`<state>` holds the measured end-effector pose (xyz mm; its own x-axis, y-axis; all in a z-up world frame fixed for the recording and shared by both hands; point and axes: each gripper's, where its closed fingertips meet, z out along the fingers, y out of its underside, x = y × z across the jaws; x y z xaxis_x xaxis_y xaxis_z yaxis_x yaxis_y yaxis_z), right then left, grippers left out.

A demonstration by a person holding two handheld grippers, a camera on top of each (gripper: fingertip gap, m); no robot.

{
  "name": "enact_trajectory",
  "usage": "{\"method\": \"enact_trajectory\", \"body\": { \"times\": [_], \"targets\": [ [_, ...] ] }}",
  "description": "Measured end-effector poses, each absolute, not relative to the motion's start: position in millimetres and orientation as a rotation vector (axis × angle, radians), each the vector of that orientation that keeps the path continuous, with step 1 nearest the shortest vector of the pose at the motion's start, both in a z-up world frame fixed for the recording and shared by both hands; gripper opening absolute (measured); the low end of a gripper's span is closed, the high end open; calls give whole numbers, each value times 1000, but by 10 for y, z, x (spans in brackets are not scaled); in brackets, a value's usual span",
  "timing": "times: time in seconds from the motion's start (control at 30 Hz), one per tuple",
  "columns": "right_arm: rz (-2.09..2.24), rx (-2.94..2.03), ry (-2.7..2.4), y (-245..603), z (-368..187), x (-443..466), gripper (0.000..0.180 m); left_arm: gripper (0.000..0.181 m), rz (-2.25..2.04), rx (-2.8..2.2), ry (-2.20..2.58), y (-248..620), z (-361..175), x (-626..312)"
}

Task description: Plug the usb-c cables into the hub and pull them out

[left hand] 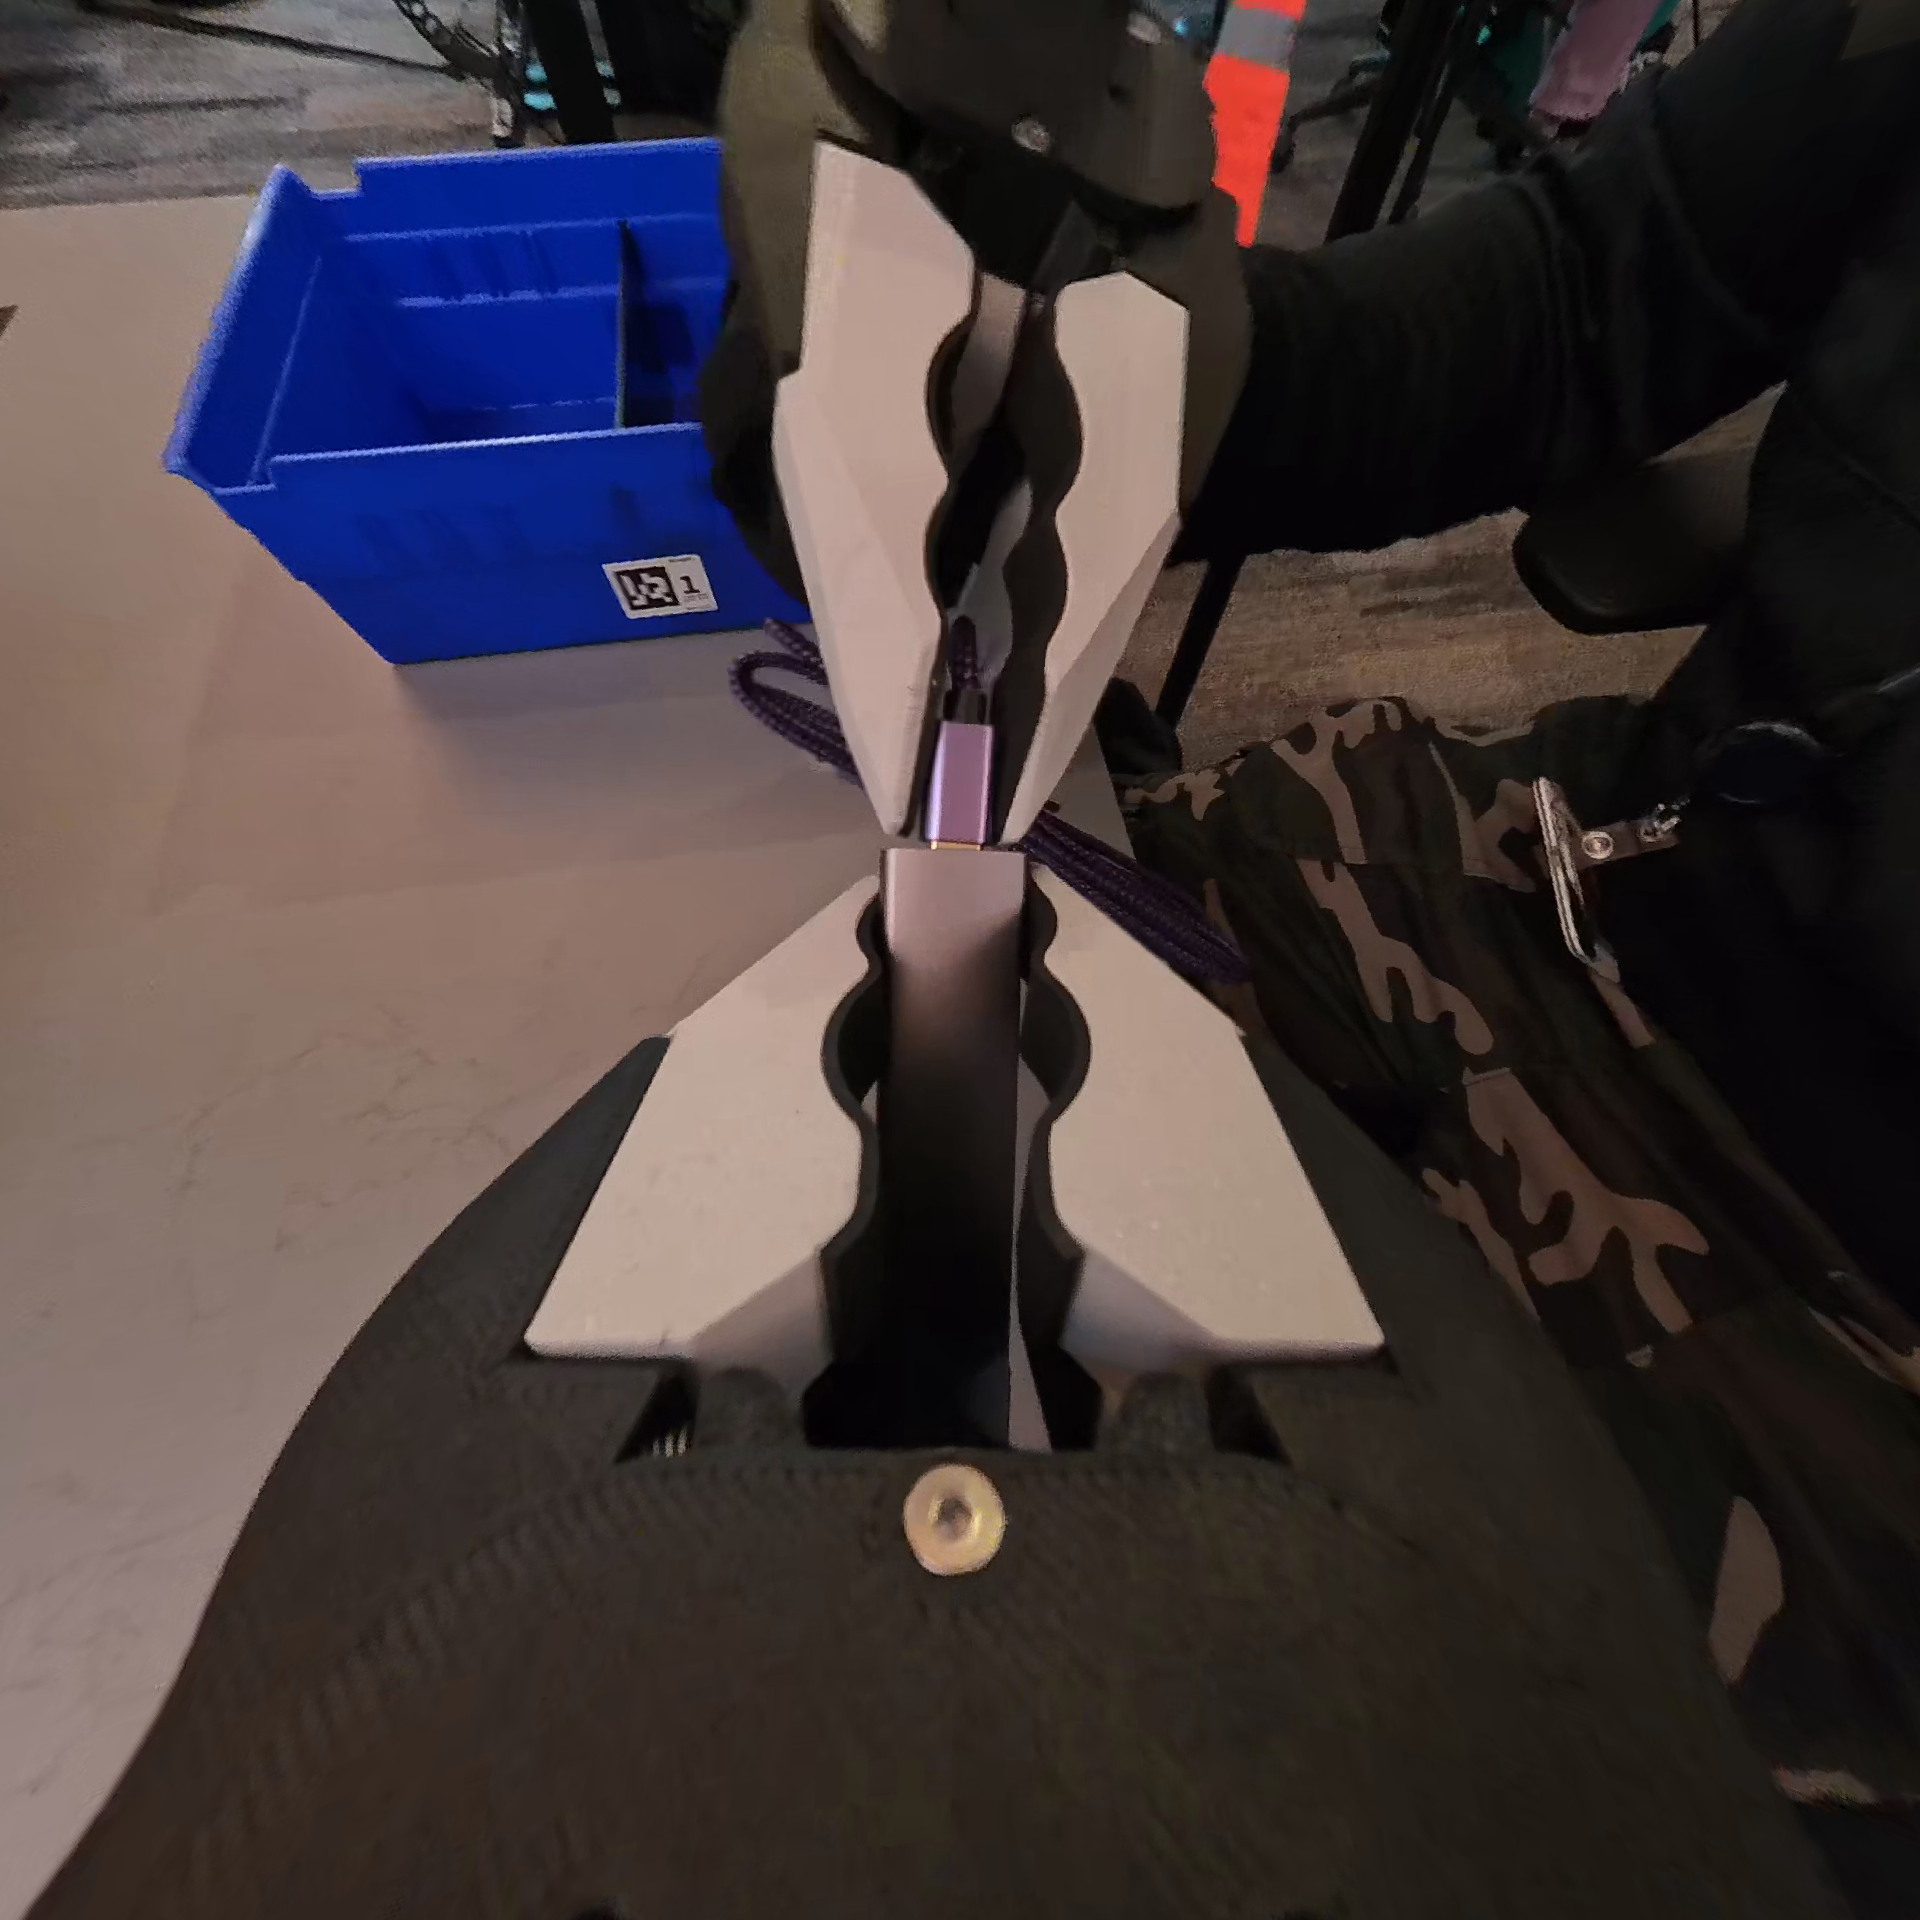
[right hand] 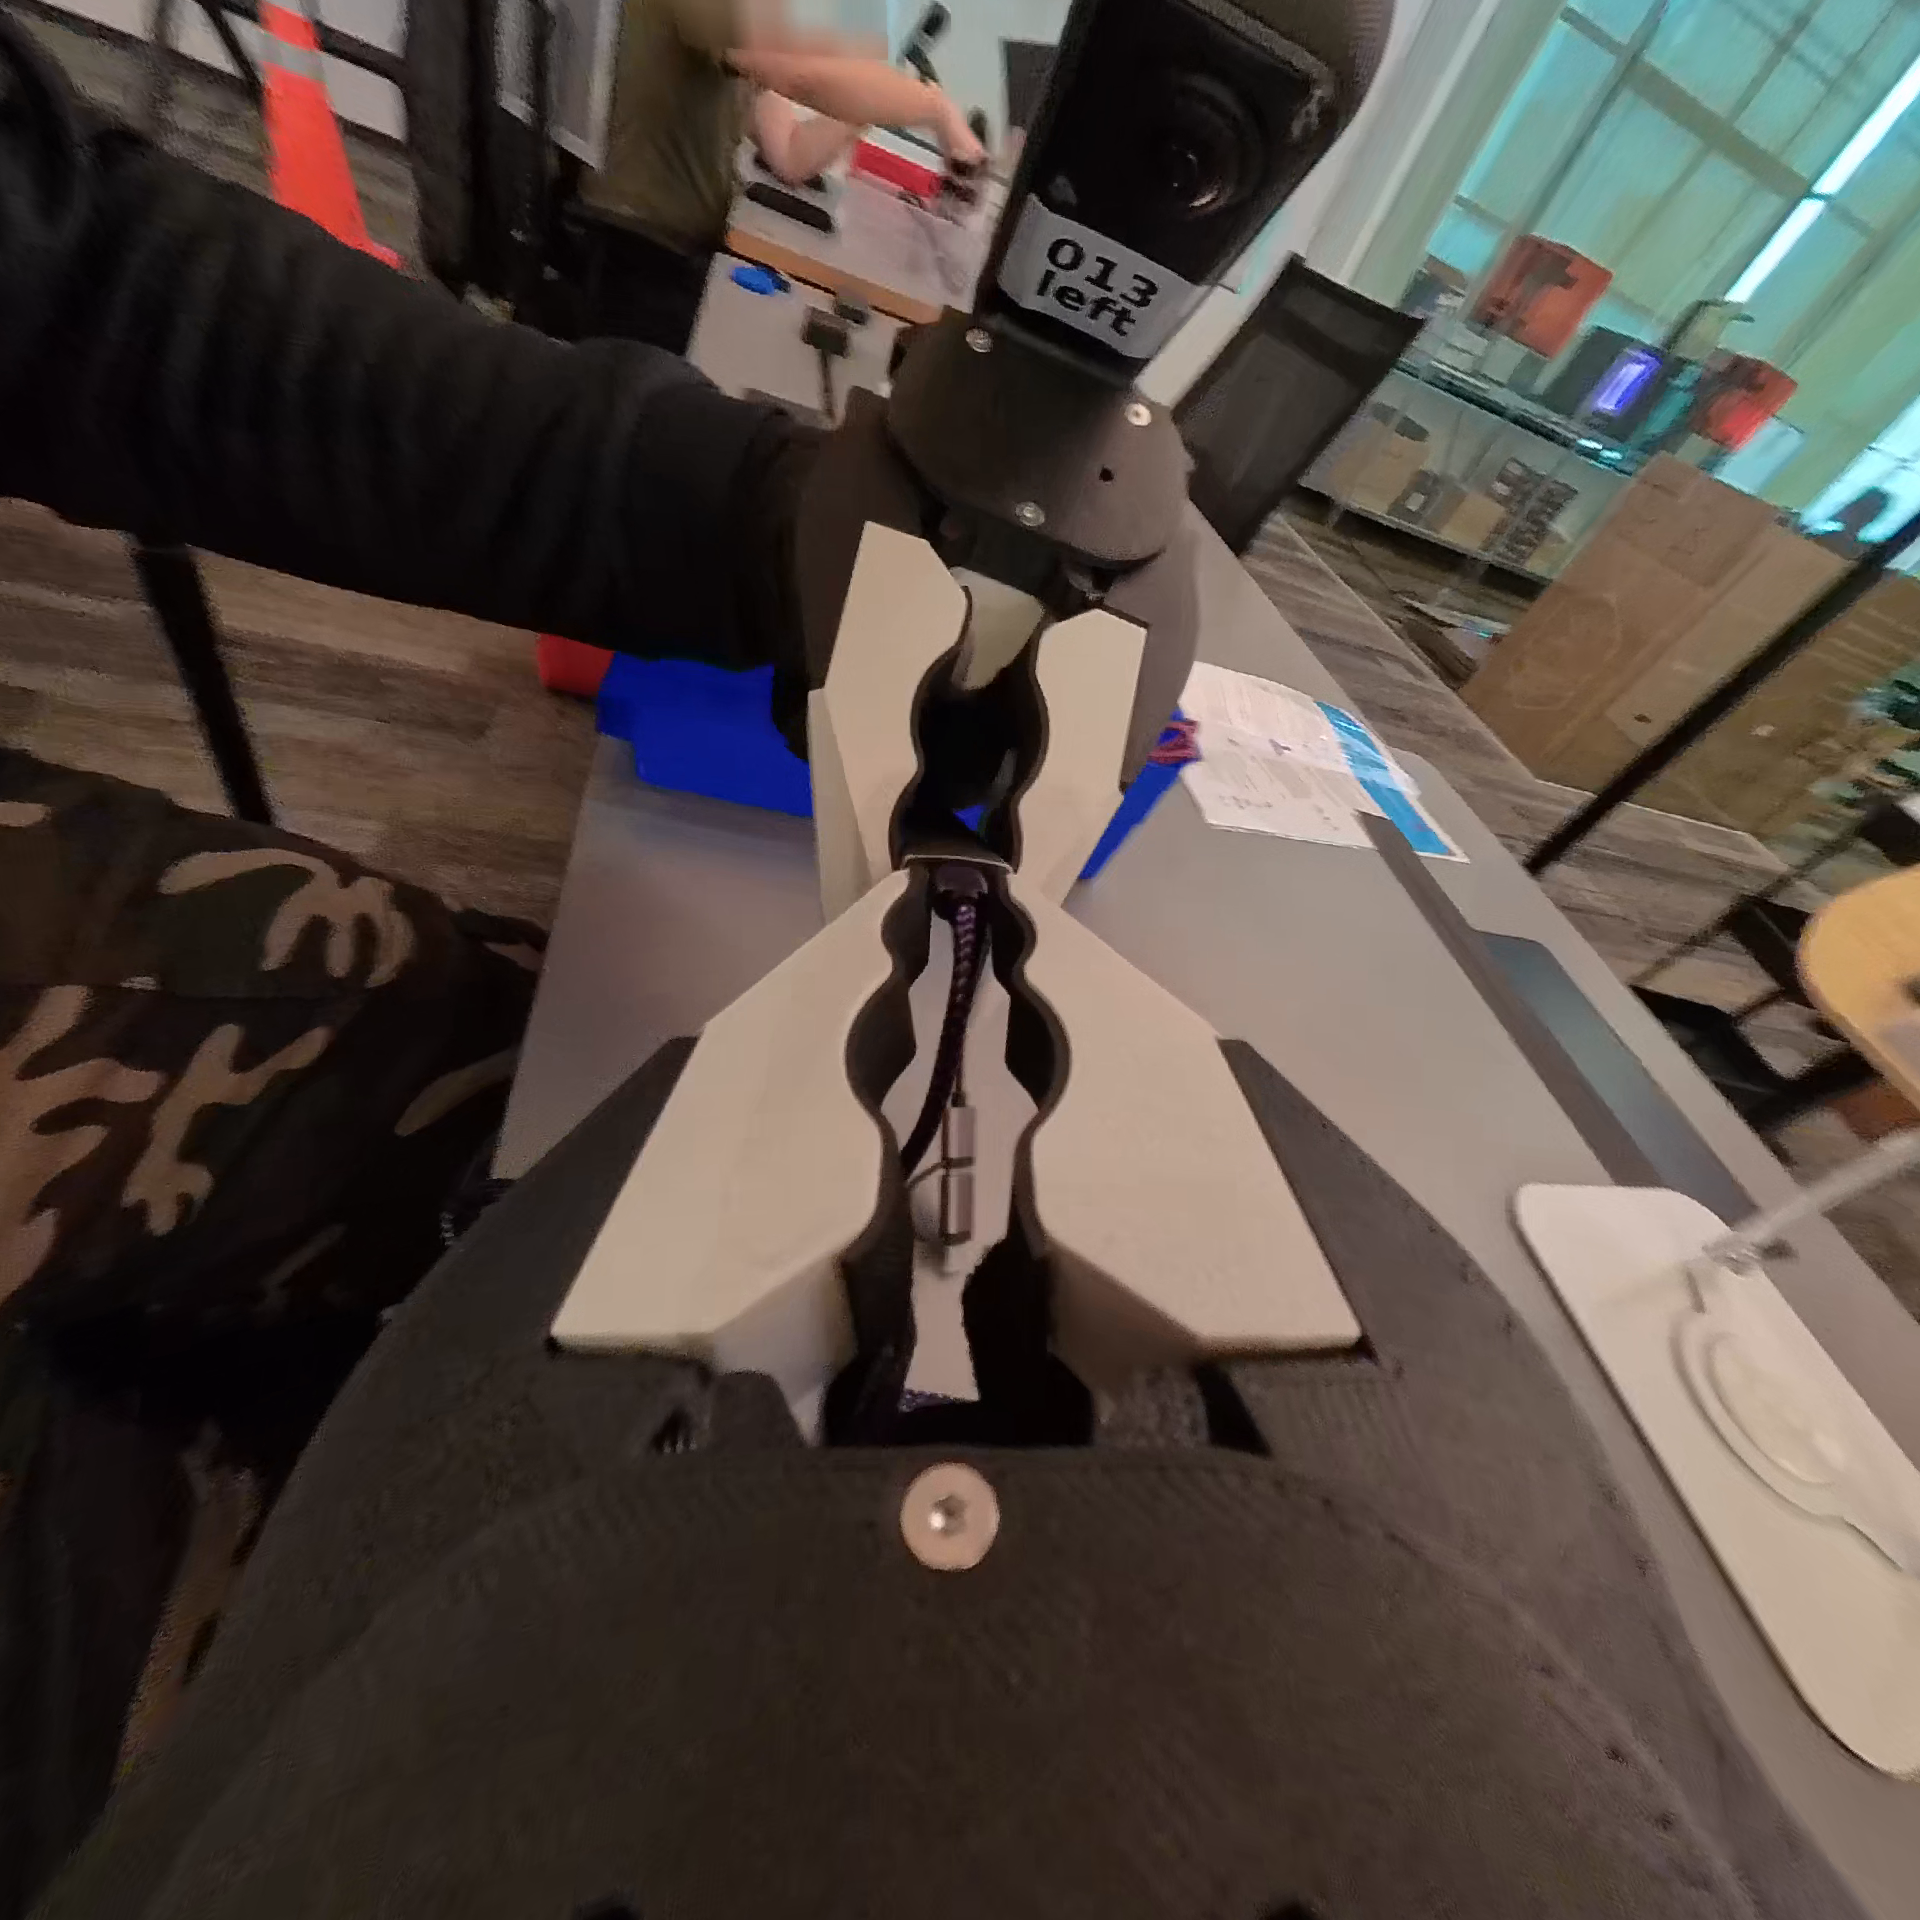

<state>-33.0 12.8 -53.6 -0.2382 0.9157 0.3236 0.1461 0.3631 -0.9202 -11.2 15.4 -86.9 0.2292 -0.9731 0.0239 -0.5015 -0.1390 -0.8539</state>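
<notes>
My left gripper [left hand: 951,883] is shut on a grey metal hub [left hand: 951,1039], which lies lengthwise between its fingers with one end sticking out past the tips. My right gripper [left hand: 956,826] comes in from the opposite side, shut on a light purple USB-C plug [left hand: 961,774]. The plug's tip meets the hub's end face; how deep it sits is hidden. In the right wrist view, my right gripper [right hand: 961,883] holds the plug with its purple braided cable [right hand: 961,966] running back between the fingers. There the left gripper [right hand: 951,862] faces it tip to tip.
A blue divided bin [left hand: 468,447] stands on the grey table [left hand: 260,935] behind the grippers. The slack purple cable [left hand: 1122,894] lies near the table's edge. Papers [right hand: 1299,769] and a white pad [right hand: 1714,1403] lie farther along. A person's camouflage trousers [left hand: 1455,1039] are beside the table. The grippers are tip to tip, or close to it.
</notes>
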Motion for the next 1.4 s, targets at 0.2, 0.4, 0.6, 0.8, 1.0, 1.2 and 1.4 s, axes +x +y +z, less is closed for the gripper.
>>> {"method": "enact_trajectory", "body": {
  "times": [0.2, 0.4, 0.6, 0.8, 1.0, 1.2, 1.4],
  "targets": [
    [942, -1012, -1694, 100, -562, -317, 9, 19, -777, -1732, 1372, 117, -894, -106],
    [1146, -997, -1797, 92, -477, -255, 8, 19, -704, -1718, 1380, 132, -810, -68],
    [1182, -1041, -1765, 165, -470, -294, 8, 19, -704, -1736, 1328, 211, -798, -106],
    [974, -1051, -1670, 165, -413, -304, 9, 19, -765, -1693, 1286, 195, -739, -93],
    [1256, -1031, -1833, 54, -347, -152, 9, 18, -580, -1700, 1362, 119, -682, 4],
    [1036, -982, -1562, 412, 232, 93, 8, 19, -637, -1665, 1118, 248, -349, -392],
    [797, -1124, -1475, 761, 427, 450, 9, 18, -528, -1757, 1174, 248, -442, -461]
  ]
}}
